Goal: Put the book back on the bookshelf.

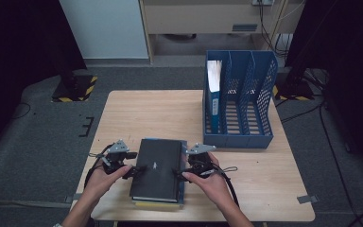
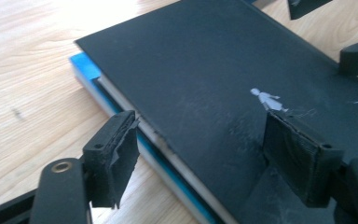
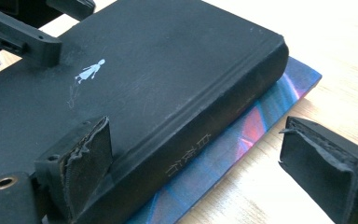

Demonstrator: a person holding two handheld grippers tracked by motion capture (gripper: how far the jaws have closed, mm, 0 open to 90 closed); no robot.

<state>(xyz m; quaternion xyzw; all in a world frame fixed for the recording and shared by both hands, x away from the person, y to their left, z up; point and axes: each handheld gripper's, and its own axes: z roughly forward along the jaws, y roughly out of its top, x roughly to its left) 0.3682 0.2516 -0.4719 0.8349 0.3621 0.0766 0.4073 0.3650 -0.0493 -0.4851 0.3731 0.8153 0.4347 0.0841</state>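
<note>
The left gripper (image 1: 134, 171) sits at the left edge of the black book (image 1: 157, 169), jaws partly spread. In the left gripper view one pad (image 2: 116, 156) hangs just off the page edge and the other (image 2: 294, 154) rests over the cover; neither pad presses on the book. No earlier state is described here.

The right gripper (image 1: 179, 172) sits at the spine side of the same book. In the right gripper view one pad (image 3: 86, 156) lies on the cover near the spine and the other (image 3: 324, 168) hangs clear over the table (image 1: 137, 113), apart from the book; the jaws stand wide and grip nothing.

The black book lies flat near the front edge of the table, on top of a blue book (image 3: 261, 116) whose edges stick out beneath it. A yellow edge (image 1: 156, 205) shows under the stack at the front.

A blue file rack (image 1: 260, 94) stands at the back right of the table, with a blue folder (image 1: 213, 90) upright in its leftmost slot.
</note>
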